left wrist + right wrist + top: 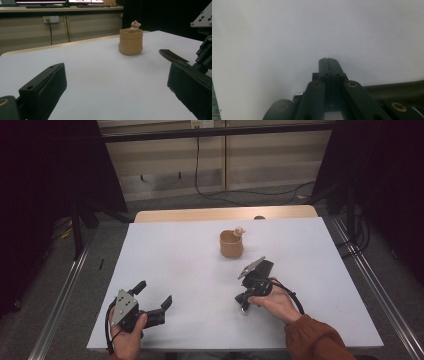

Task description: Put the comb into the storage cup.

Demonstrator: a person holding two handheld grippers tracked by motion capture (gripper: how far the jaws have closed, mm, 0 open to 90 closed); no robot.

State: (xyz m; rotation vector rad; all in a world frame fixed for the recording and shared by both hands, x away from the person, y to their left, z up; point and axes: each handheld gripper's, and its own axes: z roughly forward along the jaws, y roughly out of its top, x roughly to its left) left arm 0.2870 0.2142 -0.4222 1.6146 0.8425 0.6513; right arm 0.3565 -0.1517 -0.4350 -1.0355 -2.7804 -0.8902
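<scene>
A tan pot point(231, 246) point(130, 42) stands upright past the middle of the white table point(190, 265), with a small bear figure point(239, 230) point(135, 25) peeking over its rim. My left gripper point(155, 293) point(116, 87) rests near the front left edge, aimed toward the pot, jaws wide open with nothing between them. My right gripper point(242, 304) point(167, 53) point(328, 60) is held low over the table just in front of the pot, tilted down at the bare surface. Its jaws are pressed together and hold nothing.
The wooden tabletop edge point(225, 213) shows beyond the white sheet. Metal rails point(65, 290) run along both sides on the floor. Cables point(250, 195) lie on the floor behind the table. Dark curtains point(45, 170) flank it.
</scene>
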